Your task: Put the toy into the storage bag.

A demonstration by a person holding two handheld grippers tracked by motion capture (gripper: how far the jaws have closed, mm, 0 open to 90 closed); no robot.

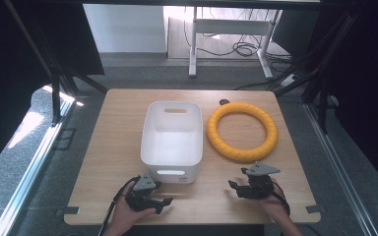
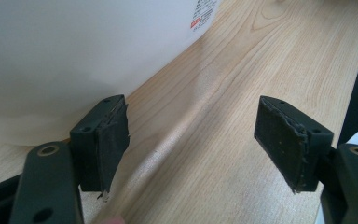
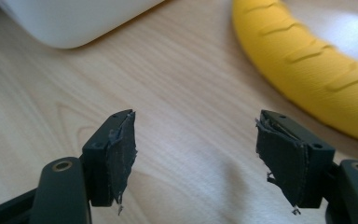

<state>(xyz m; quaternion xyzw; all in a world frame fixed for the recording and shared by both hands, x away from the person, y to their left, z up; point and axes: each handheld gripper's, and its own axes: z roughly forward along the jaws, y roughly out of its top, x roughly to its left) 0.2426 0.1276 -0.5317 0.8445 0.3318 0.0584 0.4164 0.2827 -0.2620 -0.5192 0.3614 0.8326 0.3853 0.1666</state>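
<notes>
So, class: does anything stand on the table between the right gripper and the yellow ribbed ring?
Nothing visible does. Bare wooden tabletop lies between the open right gripper and the yellow ribbed ring; the white plastic bin stands off to the side.

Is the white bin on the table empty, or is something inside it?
Empty: the high view looks into the white bin and shows a bare white floor.
</notes>
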